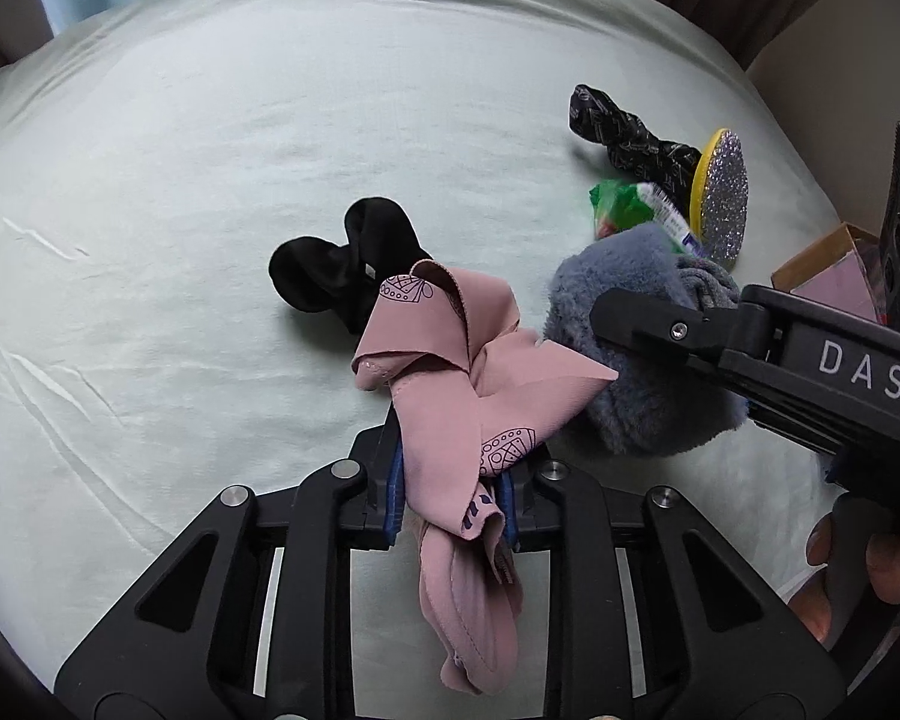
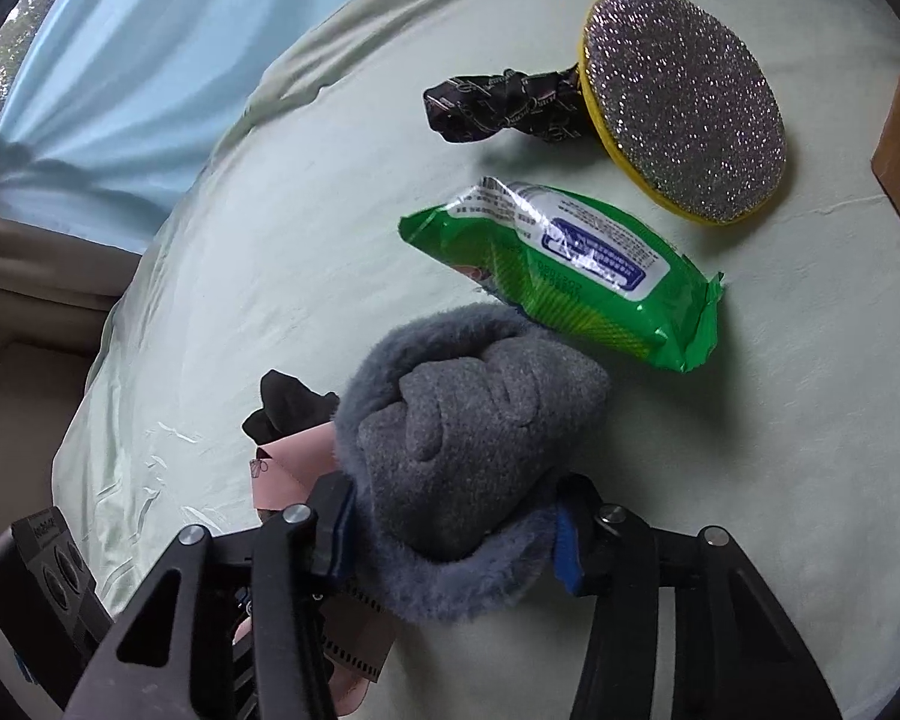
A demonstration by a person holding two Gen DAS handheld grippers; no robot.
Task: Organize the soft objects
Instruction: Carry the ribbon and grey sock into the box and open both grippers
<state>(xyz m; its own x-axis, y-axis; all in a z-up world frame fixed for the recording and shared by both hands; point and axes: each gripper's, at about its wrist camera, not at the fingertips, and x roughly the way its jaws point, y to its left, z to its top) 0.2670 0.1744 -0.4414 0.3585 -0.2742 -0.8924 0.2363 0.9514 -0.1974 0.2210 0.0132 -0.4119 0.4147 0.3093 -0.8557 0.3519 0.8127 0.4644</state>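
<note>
Pink cloth (image 1: 450, 384) with dark printed ornaments is pinched between the 2 fingers of the left gripper (image 1: 450, 498); one part of it stands up in folds in front of the fingers and the other part hangs down behind them, above the pale green bed sheet (image 1: 180, 180). Just beside it, to the right, the right gripper (image 2: 450, 534) is pressed on a grey fluffy slipper (image 2: 468, 456), which fills the space between its 2 blue pads, and the pink cloth touches the slipper's side. A black soft piece (image 1: 342, 270) lies on the sheet directly behind the pink cloth. Beyond the slipper lies a green pack of wipes (image 2: 576, 264), its near edge just beside the slipper's fur. Farther away are a round glitter sponge (image 2: 684, 102) with a yellow edge and a dark patterned twisted cloth (image 2: 498, 102), which touches the sponge. A cardboard box (image 1: 822, 270) is at the right edge of the bed.
</note>
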